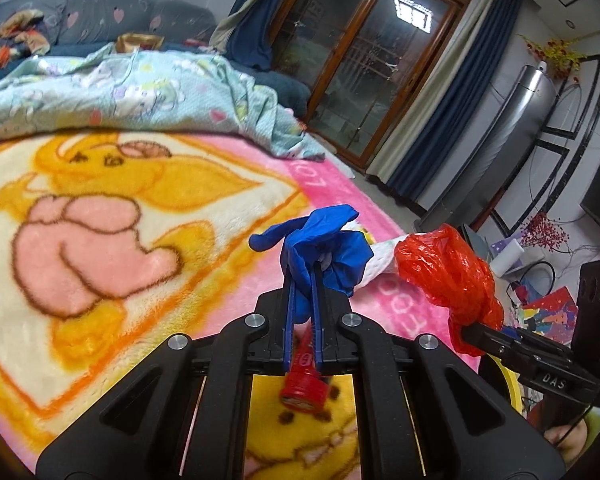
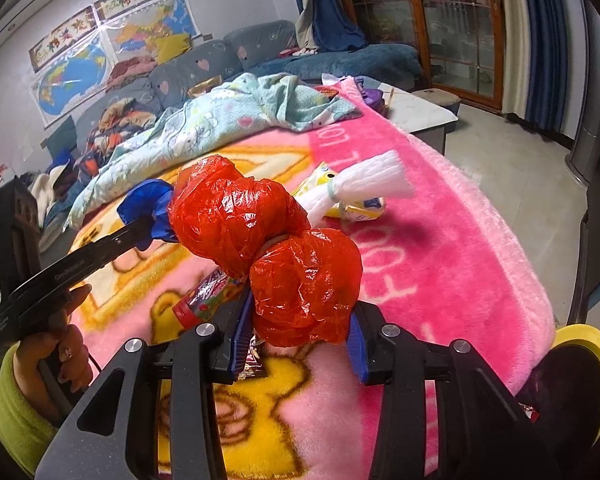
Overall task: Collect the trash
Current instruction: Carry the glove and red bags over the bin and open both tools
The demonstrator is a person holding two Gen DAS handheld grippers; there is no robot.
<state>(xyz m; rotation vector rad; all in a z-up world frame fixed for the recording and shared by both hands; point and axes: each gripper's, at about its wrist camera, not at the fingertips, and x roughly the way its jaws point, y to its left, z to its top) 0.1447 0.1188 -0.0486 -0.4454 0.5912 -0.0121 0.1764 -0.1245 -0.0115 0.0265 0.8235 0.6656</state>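
Already both grippers are loaded: left gripper (image 1: 318, 276) clamps a blue glove (image 1: 324, 246), right gripper (image 2: 300, 320) a red plastic bag (image 2: 268, 248); white wad (image 2: 364, 184), yellow wrapper (image 2: 356, 208) and red-capped tube (image 1: 302, 384) remain on the pink blanket (image 2: 440, 248).

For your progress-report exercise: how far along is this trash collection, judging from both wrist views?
Done: nothing visibly binned. In hand: the left gripper is shut on the blue glove; the right gripper clamps the red plastic bag. Left on the pink blanket: white foam netting, a yellow wrapper and a red-capped tube.
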